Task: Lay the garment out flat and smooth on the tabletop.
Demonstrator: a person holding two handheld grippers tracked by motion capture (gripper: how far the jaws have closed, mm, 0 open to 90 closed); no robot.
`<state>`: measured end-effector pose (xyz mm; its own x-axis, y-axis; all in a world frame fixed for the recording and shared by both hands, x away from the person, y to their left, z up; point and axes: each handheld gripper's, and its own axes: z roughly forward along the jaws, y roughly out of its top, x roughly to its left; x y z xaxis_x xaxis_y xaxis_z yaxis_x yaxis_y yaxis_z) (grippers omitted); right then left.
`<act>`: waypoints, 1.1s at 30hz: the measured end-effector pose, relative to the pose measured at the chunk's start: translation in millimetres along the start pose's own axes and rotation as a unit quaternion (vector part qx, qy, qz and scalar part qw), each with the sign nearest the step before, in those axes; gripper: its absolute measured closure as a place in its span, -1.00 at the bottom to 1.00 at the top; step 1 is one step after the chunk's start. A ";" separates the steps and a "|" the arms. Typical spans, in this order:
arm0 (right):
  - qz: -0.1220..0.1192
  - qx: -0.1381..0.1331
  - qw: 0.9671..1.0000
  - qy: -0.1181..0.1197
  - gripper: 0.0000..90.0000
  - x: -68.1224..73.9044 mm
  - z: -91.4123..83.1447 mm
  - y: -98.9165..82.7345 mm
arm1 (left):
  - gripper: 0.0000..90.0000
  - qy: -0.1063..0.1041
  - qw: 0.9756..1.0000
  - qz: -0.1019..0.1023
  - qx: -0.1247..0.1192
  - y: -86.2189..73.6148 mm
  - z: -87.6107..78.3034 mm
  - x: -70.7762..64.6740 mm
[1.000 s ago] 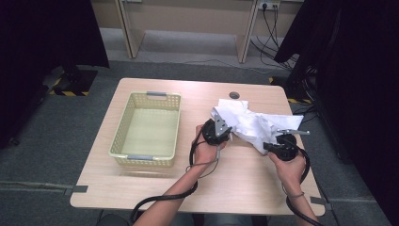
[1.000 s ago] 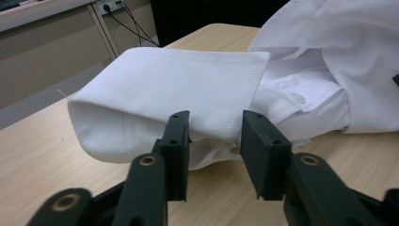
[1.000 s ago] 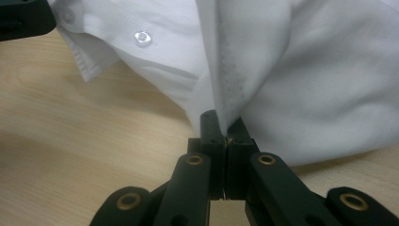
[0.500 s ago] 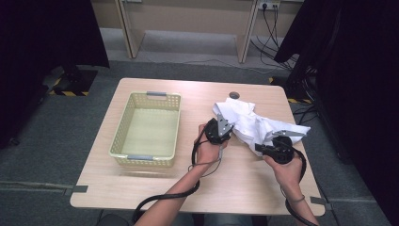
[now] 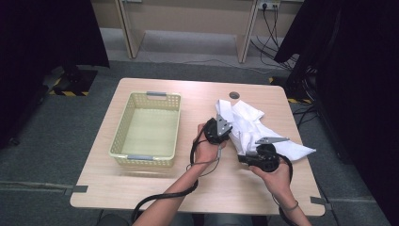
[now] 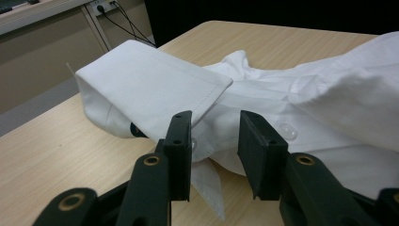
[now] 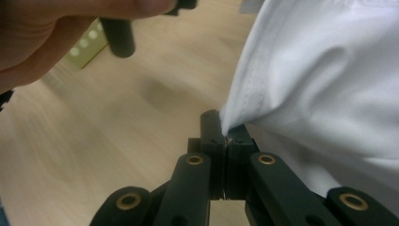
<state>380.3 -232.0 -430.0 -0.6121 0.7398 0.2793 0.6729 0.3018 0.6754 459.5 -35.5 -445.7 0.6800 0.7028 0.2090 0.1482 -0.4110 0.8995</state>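
Both grippers (image 5: 217, 131) (image 5: 256, 159) at white shirt (image 5: 244, 120) (basket (image 5: 147, 129) beside).

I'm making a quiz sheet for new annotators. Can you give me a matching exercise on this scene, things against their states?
Things:
1. left gripper
2. right gripper
3. basket
4. white shirt

States:
A. empty, on the table's left half
B. jaws apart at the shirt's button placket
C. crumpled on the table's right half
D. jaws clamped on a shirt edge

Pairs: 1-B, 2-D, 3-A, 4-C

Left tool (image 6: 214, 141) jaws parted; right tool (image 7: 226, 136) jaws pressed together.
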 end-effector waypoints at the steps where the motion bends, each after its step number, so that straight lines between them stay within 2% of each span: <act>1: -0.004 0.004 1.000 0.006 0.98 2.8 0.7 -0.5 | 0.44 0.000 1.000 0.000 0.000 0.1 -0.1 0.2; 5: -0.018 0.023 0.999 0.020 0.94 9.9 4.4 -2.0 | 0.40 -0.001 1.000 0.002 -0.001 0.8 -1.4 -0.5; 8: -0.027 0.030 0.999 0.028 0.72 14.5 2.7 -1.0 | 0.37 -0.006 1.000 0.005 -0.006 1.0 -5.8 -3.4; 11: -0.042 0.025 0.998 0.031 0.53 19.9 -10.7 6.1 | 0.34 -0.015 1.000 0.006 -0.011 1.6 -11.7 -6.8; 17: -0.056 -0.003 0.998 0.020 0.44 24.8 -45.7 24.2 | 0.29 -0.029 0.999 0.023 -0.021 3.1 -27.8 -14.3; 22: -0.048 0.018 0.999 0.004 0.42 22.5 -52.3 29.5 | 0.25 -0.032 0.999 0.027 -0.025 6.0 -33.0 -14.9; 24: -0.043 0.033 0.999 0.000 0.41 19.9 -49.9 27.1 | 0.25 -0.034 0.999 0.032 -0.028 7.2 -34.6 -16.4; 27: -0.037 0.043 0.998 -0.005 0.41 14.9 -45.6 20.5 | 0.24 -0.042 0.998 0.038 -0.028 7.2 -37.9 -19.6; 30: -0.027 0.034 0.999 -0.017 0.40 8.6 -49.5 18.5 | 0.22 -0.052 0.998 0.040 -0.024 3.4 -44.1 -23.5; 33: -0.018 0.017 0.999 -0.031 0.38 1.9 -56.9 21.5 | 0.19 -0.069 0.997 0.033 -0.022 -0.7 -51.6 -27.6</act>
<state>369.9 -258.4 -376.1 -0.6107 0.7630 0.2117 0.6648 0.3487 0.6607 403.6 -24.7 -432.3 0.7795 0.5881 0.2158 0.0707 -0.4249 0.9025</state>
